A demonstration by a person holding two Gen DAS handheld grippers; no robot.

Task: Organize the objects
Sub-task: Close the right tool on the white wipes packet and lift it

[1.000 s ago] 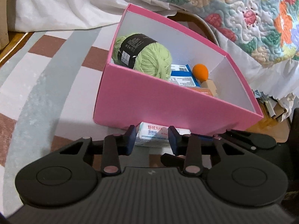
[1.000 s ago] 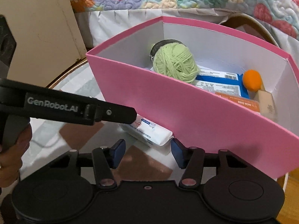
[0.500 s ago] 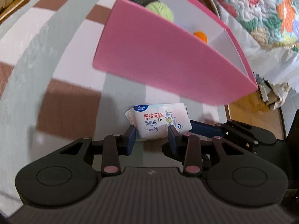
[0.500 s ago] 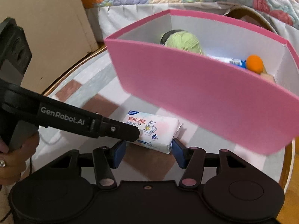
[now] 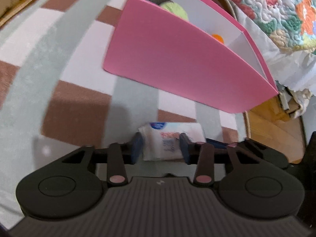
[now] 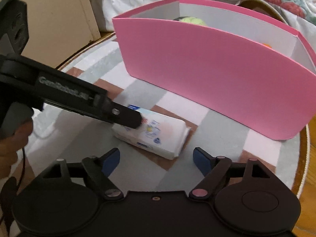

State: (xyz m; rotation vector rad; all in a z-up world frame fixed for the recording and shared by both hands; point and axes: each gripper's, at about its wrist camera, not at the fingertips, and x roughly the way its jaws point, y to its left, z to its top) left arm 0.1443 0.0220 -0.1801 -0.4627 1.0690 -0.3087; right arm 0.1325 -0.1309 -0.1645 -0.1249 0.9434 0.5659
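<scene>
A white pack of wet wipes (image 5: 169, 138) lies flat on the checked rug in front of the pink box (image 5: 177, 63). My left gripper (image 5: 161, 147) is open, its blue-padded fingers on either side of the pack's near end. In the right wrist view the pack (image 6: 156, 134) lies just ahead of my open right gripper (image 6: 157, 158), and the left gripper's finger (image 6: 126, 116) rests over its left end. The pink box (image 6: 217, 75) holds a green yarn ball (image 5: 173, 9) and an orange ball (image 5: 217, 37), mostly hidden by its wall.
A round rug (image 6: 217, 122) in grey, white and brown squares covers the floor, with wood floor (image 5: 272, 122) past its right edge. A bed with a floral quilt (image 5: 276, 9) and white skirt stands behind the box. A beige panel (image 6: 59, 15) stands at the left.
Both grippers have pulled back and lowered from the box. The left gripper's fingers now straddle the wipes pack. The right gripper has opened wider. The pack still lies on the rug.
</scene>
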